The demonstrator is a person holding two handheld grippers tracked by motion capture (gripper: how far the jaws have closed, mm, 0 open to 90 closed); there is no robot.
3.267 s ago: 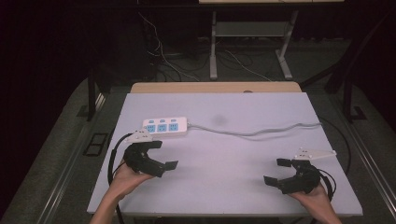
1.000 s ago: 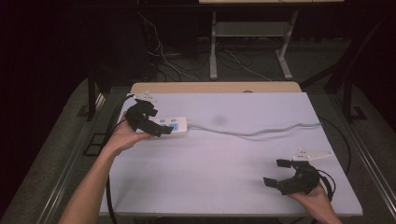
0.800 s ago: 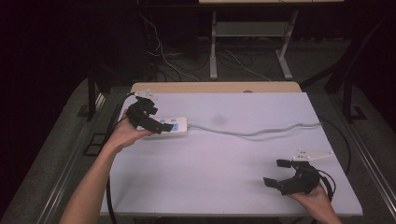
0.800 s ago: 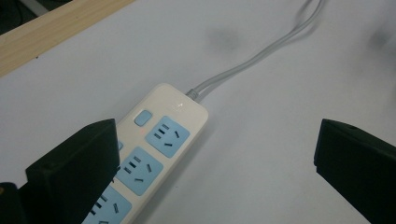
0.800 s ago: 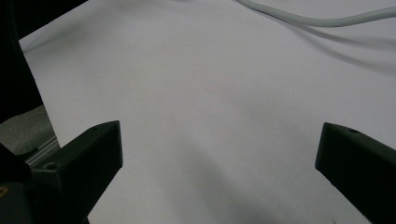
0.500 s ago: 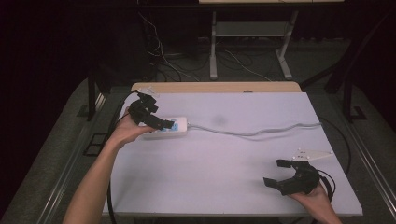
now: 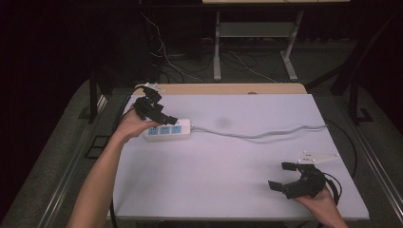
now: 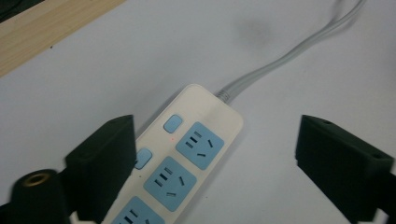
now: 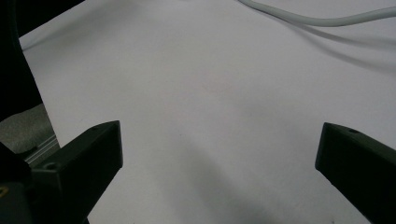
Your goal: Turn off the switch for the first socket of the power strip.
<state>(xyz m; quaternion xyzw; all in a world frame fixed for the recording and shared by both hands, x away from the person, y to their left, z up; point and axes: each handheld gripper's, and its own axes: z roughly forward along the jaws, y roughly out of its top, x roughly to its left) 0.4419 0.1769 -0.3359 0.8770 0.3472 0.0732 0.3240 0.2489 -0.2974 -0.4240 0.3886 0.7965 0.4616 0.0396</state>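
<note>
A white power strip (image 7: 167, 129) with blue sockets lies at the far left of the white table (image 7: 214, 190). Its grey cable (image 7: 266, 135) runs off to the right. My left gripper (image 7: 159, 116) hovers over the strip's left end, open. In the left gripper view the strip (image 8: 187, 158) lies between the jaws of the left gripper (image 8: 219, 172). The jaws have just been closing; one overlaps the strip's switch side and the other stands well clear. My right gripper (image 7: 281, 175) rests open at the front right, with bare table between its jaws (image 9: 219, 158).
A wooden strip (image 7: 228, 89) borders the table's far edge. The cable (image 9: 317, 18) crosses the table ahead of the right gripper. Desk legs and loose wires (image 7: 223, 61) stand on the dark floor beyond the table.
The left hand has moved from the table's front left up to the power strip, then edged on over it. Its jaws look slightly narrower. The right hand has stayed put.
</note>
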